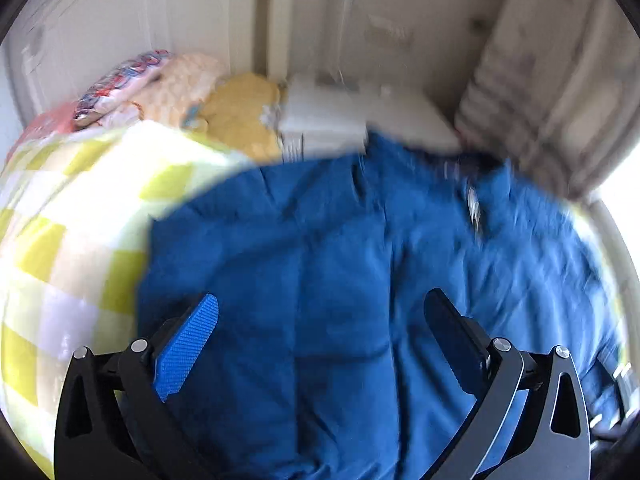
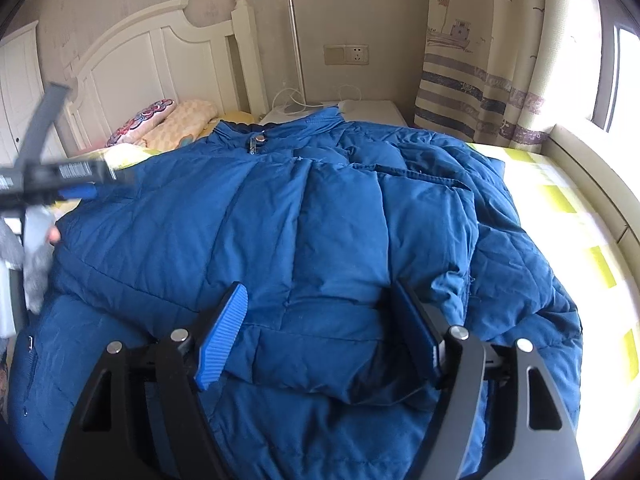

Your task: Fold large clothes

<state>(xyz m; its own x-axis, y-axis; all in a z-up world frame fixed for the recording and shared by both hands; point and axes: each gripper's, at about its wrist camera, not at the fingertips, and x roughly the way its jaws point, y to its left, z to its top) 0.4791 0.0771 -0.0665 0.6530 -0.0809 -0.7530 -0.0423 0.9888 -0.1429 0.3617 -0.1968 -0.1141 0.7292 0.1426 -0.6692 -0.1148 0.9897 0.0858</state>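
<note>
While no writing was legible, both hand-held grippers, left [image 1: 320, 320] and right [image 2: 320, 312], gaped empty above the quilted blue down jacket [image 2: 304, 208].

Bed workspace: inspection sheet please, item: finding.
Surface: yellow-and-white checked bedspread, mostly covered.
Job's things: blue quilted puffer jacket spread flat, collar toward headboard, one part folded over the front.
Clutter: patterned pillows by white headboard.
Grippers: left gripper open above jacket; right gripper open, a jacket fold between its fingers.
Cables: white cord on white nightstand.
Surroundings: striped boat-print curtain, wall socket, window at right.
</note>
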